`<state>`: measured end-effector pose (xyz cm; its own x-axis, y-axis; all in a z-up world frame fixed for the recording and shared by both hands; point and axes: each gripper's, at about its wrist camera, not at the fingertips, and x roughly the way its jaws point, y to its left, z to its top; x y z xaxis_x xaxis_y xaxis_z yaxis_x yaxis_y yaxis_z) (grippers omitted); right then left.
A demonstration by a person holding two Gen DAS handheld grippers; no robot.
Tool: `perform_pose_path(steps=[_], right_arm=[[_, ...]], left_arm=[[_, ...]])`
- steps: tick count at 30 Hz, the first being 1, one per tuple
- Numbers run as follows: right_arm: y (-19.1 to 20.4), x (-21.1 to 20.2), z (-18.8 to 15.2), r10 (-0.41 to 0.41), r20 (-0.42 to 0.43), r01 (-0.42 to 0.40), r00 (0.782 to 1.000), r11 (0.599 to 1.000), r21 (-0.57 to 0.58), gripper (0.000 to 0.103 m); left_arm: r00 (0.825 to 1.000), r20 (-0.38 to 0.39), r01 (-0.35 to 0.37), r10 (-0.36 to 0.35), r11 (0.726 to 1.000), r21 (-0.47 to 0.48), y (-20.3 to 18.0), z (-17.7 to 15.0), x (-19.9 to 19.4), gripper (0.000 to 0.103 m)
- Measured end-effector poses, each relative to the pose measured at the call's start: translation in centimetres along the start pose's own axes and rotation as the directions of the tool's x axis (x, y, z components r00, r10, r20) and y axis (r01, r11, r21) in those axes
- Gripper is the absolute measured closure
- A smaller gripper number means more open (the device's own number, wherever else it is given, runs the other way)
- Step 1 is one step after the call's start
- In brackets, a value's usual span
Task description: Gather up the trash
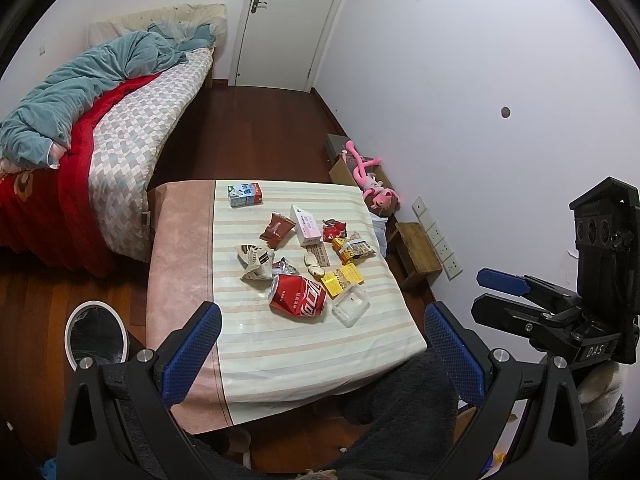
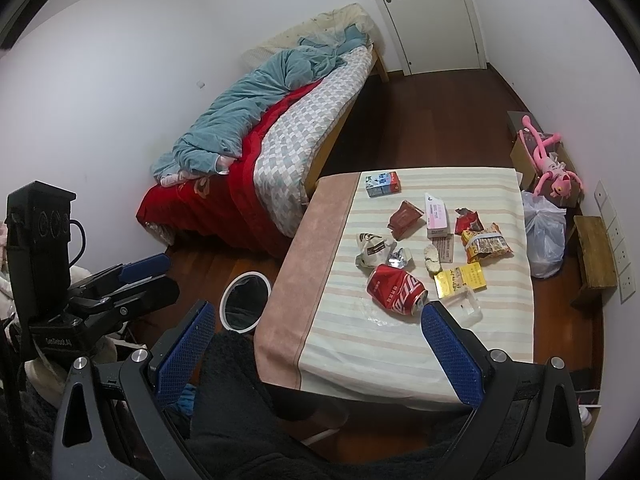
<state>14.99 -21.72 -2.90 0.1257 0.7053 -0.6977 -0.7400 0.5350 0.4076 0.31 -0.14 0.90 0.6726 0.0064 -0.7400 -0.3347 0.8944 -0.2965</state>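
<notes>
Trash lies on a striped tablecloth (image 1: 280, 344) (image 2: 400, 356): a crushed red cola can (image 1: 298, 295) (image 2: 396, 288), a clear plastic tray (image 1: 351, 305), a yellow box (image 1: 344, 278) (image 2: 460, 279), snack wrappers (image 1: 277, 231) (image 2: 486, 246), a white-pink box (image 1: 306, 225) and a milk carton (image 1: 245, 194) (image 2: 383, 184). A white-rimmed bin with a black liner (image 1: 97, 336) (image 2: 245, 306) stands on the floor left of the table. My left gripper (image 1: 320, 332) is open and empty above the table's near edge. My right gripper (image 2: 316, 332) is open and empty, near the can. Each gripper shows in the other's view (image 1: 504, 292) (image 2: 144, 276).
A bed (image 1: 120, 148) with blue and red quilts stands left of the table. A pink plush toy (image 1: 372, 184) on cardboard boxes, a white plastic bag (image 2: 544, 236) and a small wooden stool (image 1: 418, 254) stand by the right wall. A white door (image 1: 288, 24) is at the back.
</notes>
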Motion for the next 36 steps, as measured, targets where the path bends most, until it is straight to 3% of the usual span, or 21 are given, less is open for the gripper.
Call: perform_pose_path(steps=[36], right_arm=[[-0.45, -0.38, -0.25, -0.027, 0.005, 0.027, 1.000, 1.000, -0.011, 0.000]], left_arm=[[1.000, -0.002, -0.003, 0.003, 1.000, 0.000, -0.08, -0.28, -0.04, 0.000]])
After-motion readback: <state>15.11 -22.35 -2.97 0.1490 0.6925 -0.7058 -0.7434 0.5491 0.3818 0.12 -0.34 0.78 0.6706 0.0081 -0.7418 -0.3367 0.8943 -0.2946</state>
